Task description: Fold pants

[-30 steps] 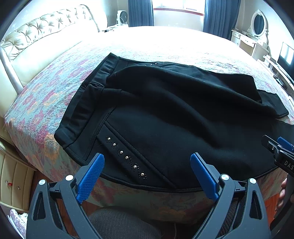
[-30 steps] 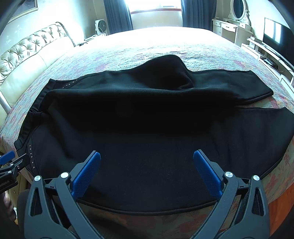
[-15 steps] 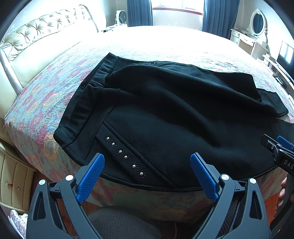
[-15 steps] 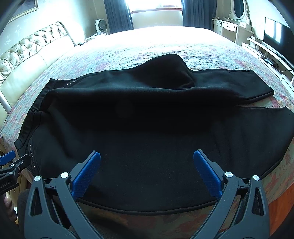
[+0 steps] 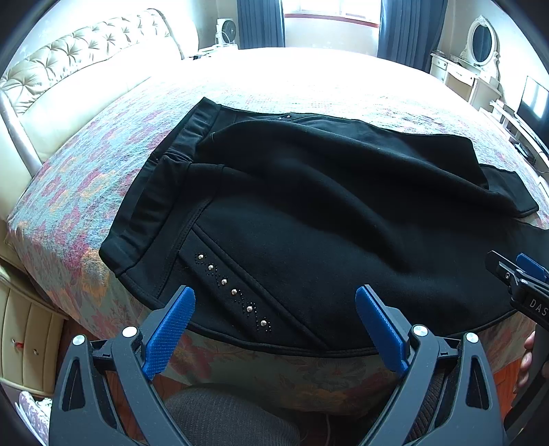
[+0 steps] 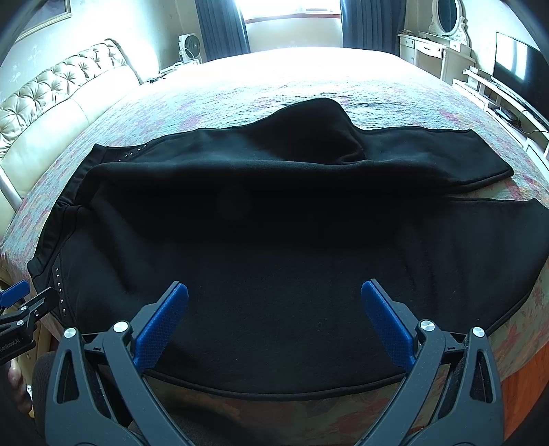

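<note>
- The black fleece pants with studded pocket trim point(image 5: 308, 219) lie spread across the floral-quilted bed point(image 5: 85, 164), filling mid-frame
- Your left tool point(image 5: 274, 319) and right tool point(image 6: 274, 308) hover wide open, empty, at the lower edge
- Folding looks barely begun; next, pinch the near hem and carry it over

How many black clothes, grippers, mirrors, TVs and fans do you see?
Black pants: 1
Grippers: 2, the left gripper and the right gripper, both open
Oval mirror: 1
TV: 1
Fan: 1
Total: 6
</note>
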`<move>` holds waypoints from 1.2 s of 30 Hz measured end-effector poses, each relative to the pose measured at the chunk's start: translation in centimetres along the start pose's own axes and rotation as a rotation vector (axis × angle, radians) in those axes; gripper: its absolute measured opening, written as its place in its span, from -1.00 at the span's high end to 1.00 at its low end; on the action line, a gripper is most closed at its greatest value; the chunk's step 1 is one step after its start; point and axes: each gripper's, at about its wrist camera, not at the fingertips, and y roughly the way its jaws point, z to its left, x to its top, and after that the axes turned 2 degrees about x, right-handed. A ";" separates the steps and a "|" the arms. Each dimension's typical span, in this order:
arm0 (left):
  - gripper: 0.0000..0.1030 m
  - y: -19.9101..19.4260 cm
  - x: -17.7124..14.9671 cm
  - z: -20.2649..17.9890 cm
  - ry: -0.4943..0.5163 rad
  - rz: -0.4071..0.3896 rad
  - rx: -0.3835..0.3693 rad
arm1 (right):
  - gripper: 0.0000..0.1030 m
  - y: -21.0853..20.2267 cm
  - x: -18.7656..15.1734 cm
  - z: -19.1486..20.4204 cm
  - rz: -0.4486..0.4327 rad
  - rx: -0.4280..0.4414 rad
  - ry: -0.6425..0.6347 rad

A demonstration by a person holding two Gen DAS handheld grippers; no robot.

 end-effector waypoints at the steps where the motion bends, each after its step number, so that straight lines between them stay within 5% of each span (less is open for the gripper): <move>1: -0.82 0.0 0.0 0.0 0.000 0.000 0.001 | -0.96 0.0 0.0 0.0 0.001 0.001 0.000; 20: -0.82 0.4 0.0 0.3 -0.014 0.028 -0.006 | -0.96 0.0 0.0 0.7 0.037 0.065 -0.007; 29: -0.82 1.7 0.3 0.1 -0.010 0.090 -0.018 | -0.96 -0.4 2.4 1.6 0.036 0.143 -0.174; 31: -0.82 2.0 0.7 0.1 0.007 0.115 -0.050 | -0.96 -0.2 3.4 1.3 0.041 0.173 -0.185; 36: -0.82 1.6 5.0 3.9 -0.059 0.094 -0.304 | -0.96 0.4 7.4 0.2 0.018 0.253 -0.218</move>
